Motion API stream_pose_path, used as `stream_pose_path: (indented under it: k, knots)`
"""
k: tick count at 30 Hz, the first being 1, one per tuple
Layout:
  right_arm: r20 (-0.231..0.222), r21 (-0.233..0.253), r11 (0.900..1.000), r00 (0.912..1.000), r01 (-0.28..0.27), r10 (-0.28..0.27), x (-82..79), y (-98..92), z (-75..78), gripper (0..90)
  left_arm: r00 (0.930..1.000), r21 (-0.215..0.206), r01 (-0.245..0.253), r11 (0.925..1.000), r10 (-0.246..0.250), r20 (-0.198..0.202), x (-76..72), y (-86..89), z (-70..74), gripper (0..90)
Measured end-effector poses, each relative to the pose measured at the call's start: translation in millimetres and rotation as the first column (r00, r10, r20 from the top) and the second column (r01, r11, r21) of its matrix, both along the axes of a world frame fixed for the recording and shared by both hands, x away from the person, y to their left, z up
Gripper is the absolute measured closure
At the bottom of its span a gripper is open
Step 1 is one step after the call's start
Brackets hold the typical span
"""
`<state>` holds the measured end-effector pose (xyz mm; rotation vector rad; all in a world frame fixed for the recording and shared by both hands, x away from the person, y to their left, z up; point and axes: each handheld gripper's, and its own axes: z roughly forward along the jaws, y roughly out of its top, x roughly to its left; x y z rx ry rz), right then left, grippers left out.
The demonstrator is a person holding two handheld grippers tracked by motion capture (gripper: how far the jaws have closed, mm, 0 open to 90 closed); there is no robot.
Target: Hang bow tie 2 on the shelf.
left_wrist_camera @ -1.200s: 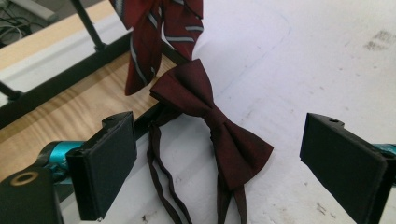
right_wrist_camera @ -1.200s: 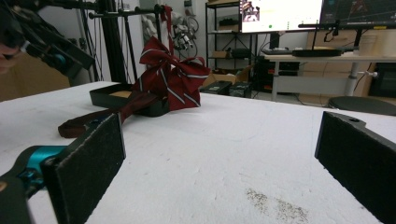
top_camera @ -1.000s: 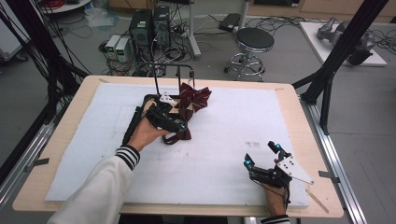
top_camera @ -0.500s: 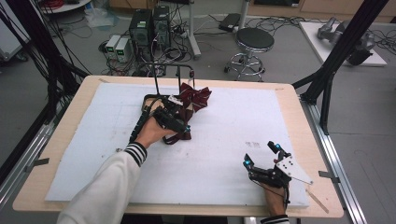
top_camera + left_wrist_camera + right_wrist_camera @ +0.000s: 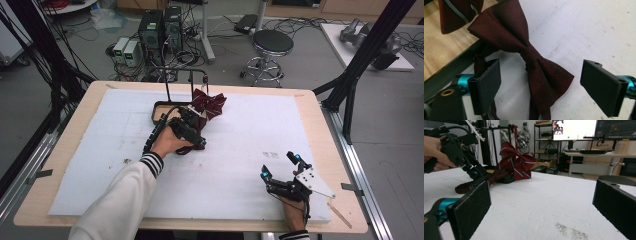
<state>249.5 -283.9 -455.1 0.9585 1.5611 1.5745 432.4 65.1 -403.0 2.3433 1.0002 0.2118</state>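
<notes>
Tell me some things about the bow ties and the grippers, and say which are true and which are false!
1. The left gripper is open, with the plain bow tie between its jaws. True.
2. The right gripper is holding the striped bow tie. False: it is open, far from both ties.
3. The plain bow tie lies on the white mat. True.
4. The striped bow tie is blue. False: it is dark red with pale stripes.
5. A stool stands on the floor beyond the table. True.
</notes>
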Motion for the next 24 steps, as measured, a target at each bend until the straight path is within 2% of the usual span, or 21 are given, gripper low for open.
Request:
stream_pose_path:
  k: [3,9,17,21,24]
  knots:
    - [0.002,-0.001,1.000,1.0000,0.000,0.000,-0.2,-0.1,-0.1,0.9,0.9998,0.012,-0.017,0.9998,0.017,-0.005,0.5,-1.6,-0.6,23.4]
    - [0.000,0.001,1.000,1.0000,0.000,0.000,-0.4,0.0,-0.1,0.9,0.9991,0.044,-0.033,0.9985,0.035,-0.026,0.9,-3.8,-2.0,27.4]
    - [-0.001,0.004,1.000,1.0000,0.002,-0.002,-0.5,0.1,0.0,1.0,0.9967,0.109,-0.071,0.9915,0.075,-0.031,0.6,-7.2,-4.7,35.4]
    - [0.002,0.005,1.000,1.0000,0.004,-0.004,-0.2,-0.2,0.0,1.0,0.9949,0.117,-0.079,0.9900,0.086,-0.053,1.6,-6.2,-6.3,36.7]
    - [0.004,0.003,1.000,1.0000,0.007,-0.007,0.0,-0.1,0.0,0.9,0.9941,0.115,-0.078,0.9903,0.086,-0.067,1.0,-7.2,-5.3,41.3]
